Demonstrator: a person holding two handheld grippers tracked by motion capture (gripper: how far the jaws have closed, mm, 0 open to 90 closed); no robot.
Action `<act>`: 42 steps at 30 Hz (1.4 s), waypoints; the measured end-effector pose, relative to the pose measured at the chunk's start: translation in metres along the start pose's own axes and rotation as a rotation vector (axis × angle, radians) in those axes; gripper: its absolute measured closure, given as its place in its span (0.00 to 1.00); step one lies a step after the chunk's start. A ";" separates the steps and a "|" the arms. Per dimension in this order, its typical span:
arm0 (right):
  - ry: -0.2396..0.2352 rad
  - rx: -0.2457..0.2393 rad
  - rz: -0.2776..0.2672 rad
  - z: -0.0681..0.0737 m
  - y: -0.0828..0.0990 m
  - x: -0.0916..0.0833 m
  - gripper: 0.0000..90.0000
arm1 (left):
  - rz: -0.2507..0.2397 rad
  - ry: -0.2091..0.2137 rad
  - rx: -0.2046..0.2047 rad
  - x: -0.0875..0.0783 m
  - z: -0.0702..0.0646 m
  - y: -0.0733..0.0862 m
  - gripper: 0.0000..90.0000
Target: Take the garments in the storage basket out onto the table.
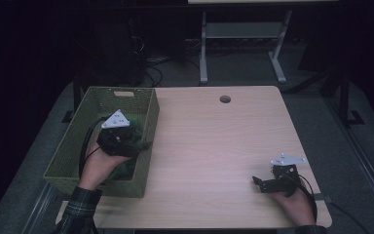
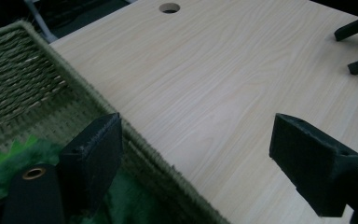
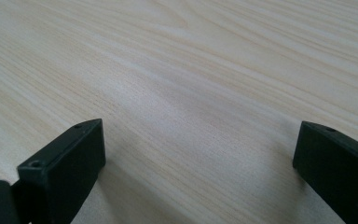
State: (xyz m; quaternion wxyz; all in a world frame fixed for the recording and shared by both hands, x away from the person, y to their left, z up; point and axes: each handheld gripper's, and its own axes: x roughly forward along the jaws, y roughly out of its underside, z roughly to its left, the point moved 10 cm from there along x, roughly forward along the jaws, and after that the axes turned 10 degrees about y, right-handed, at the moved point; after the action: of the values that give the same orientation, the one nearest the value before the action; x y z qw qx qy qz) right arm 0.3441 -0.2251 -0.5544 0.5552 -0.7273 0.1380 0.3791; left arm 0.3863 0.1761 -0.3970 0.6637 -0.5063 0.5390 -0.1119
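A green woven basket stands on the left part of the wooden table. My left gripper hovers over the basket's right wall, held by a hand. In the left gripper view its jaws stand wide apart with nothing between them, one over the basket, one over the table. Something soft and green lies in the basket below; what it is I cannot tell. My right gripper rests low at the table's front right, pointing left. In the right gripper view it is open over bare wood.
A round cable hole sits near the table's far edge. The right gripper's two jaws show far off in the left gripper view. Behind the table are a white stand's legs and cables on a dark floor.
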 end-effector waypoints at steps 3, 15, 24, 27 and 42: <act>0.000 0.000 0.000 0.000 0.000 0.000 0.02 | -0.001 -0.010 -0.009 -0.004 0.005 0.003 0.19; 0.000 -0.001 0.000 0.000 0.000 0.000 0.02 | 0.020 -0.067 -0.029 -0.019 0.027 0.024 0.22; 0.000 -0.002 -0.001 0.000 0.000 0.000 0.02 | 0.037 -0.125 -0.069 -0.025 0.048 0.045 0.25; -0.001 -0.003 -0.002 0.000 0.000 0.000 0.02 | 0.053 -0.139 -0.077 -0.025 0.054 0.052 0.25; -0.001 -0.003 -0.002 0.000 0.000 0.000 0.02 | 0.130 -0.182 -0.129 -0.031 0.081 0.084 0.34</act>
State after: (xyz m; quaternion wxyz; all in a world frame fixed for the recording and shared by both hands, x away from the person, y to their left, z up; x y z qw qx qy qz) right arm 0.3443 -0.2252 -0.5544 0.5544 -0.7282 0.1363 0.3792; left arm 0.4079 0.2808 -0.4523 0.6819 -0.5201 0.5142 0.0126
